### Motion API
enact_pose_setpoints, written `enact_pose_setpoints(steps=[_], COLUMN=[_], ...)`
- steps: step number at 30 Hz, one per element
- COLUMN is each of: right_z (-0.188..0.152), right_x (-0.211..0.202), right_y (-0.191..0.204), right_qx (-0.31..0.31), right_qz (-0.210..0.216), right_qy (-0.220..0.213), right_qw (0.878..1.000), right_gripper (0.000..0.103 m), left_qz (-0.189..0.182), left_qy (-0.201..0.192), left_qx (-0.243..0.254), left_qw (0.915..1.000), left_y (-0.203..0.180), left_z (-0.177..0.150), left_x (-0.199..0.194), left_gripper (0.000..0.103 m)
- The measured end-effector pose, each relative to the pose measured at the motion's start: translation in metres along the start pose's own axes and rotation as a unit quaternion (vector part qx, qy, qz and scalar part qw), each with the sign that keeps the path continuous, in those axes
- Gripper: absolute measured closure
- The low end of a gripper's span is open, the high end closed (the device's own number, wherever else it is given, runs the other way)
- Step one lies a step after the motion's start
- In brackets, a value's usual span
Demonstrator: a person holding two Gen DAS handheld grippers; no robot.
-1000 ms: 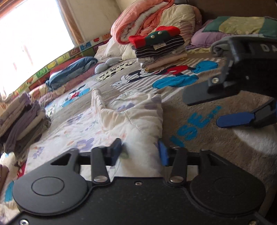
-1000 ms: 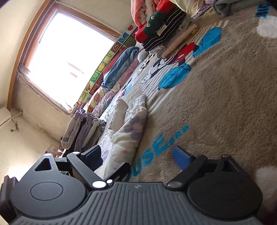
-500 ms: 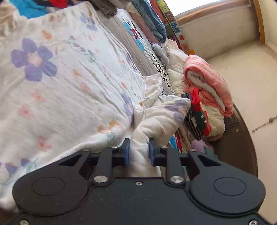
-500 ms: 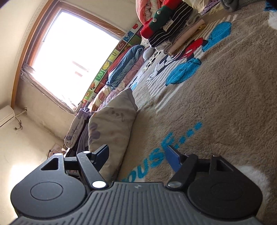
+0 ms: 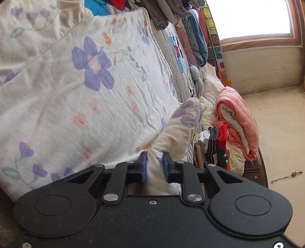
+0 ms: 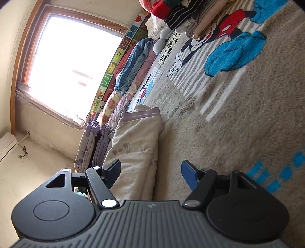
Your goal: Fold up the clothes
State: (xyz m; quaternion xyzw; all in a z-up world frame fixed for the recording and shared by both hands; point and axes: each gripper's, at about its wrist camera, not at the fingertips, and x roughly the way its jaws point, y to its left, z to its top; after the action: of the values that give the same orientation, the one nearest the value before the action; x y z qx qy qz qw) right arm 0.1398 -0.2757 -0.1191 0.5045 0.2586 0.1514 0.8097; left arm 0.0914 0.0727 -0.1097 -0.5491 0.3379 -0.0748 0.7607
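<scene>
Within the last second the left tongs [image 5: 154, 168] have clamped on the floral garment's [image 5: 95, 80] corner and swung it over — a fold under way — while the right tongs [image 6: 150, 171] stay apart.

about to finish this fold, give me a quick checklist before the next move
1. Left gripper shut on the floral garment: ok.
2. Pinched fabric sits between both pads: ok.
3. Right gripper open and holding nothing: ok.
4. Blanket beside the garment free of clutter: ok.
5. Garment edges aligned: cannot tell.
6. Folded stack lying apart from the garment: ok.
</scene>
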Motion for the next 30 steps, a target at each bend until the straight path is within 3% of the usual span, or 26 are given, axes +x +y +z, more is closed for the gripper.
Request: enact_pose_setpoints(steps=[8,18,20,23,25,30], right_z=[0.014,0.023,0.025,0.026,0.025,0.032], right_x=[0.052,0.085,0.086,0.086,0.083,0.062], right_y=[0.006,-0.003,-0.006,-0.007,-0.004,0.012], right_qx=[0.017,0.029,0.036,0.041,0.033,0.011], right_qz=[0.004,0.016,0.023,0.034,0.037,0.057], right_qy=[0.001,-0.001,-0.001,-0.002,-0.005,-0.021], right_qw=[1.0,0.999,0.999,0.999,0.999,0.998], right_gripper=[0.035,0.051,0.056,0.072,0.09,0.093], left_qz=[0.003,0.005,0.006,0.007,0.003,0.004], left_qy=[0.006,0.014,0.014,0.014,0.016,0.008], left_qx=[-0.003,-0.007,-0.005,-0.003,-0.002,0.049], left_qw=[1.0,0.9999,0.9999,0.9999,0.9999,0.9988], left_y=[0.005,0.009,0.009,0.007,0.006,-0.008], left_z=[0.002,0.005,0.006,0.006,0.006,0.003], left_x=[0.0,0.0,0.0,0.002,0.001,-0.006], left_gripper=[0.083,0.083,0.083,0.083,0.082,0.082])
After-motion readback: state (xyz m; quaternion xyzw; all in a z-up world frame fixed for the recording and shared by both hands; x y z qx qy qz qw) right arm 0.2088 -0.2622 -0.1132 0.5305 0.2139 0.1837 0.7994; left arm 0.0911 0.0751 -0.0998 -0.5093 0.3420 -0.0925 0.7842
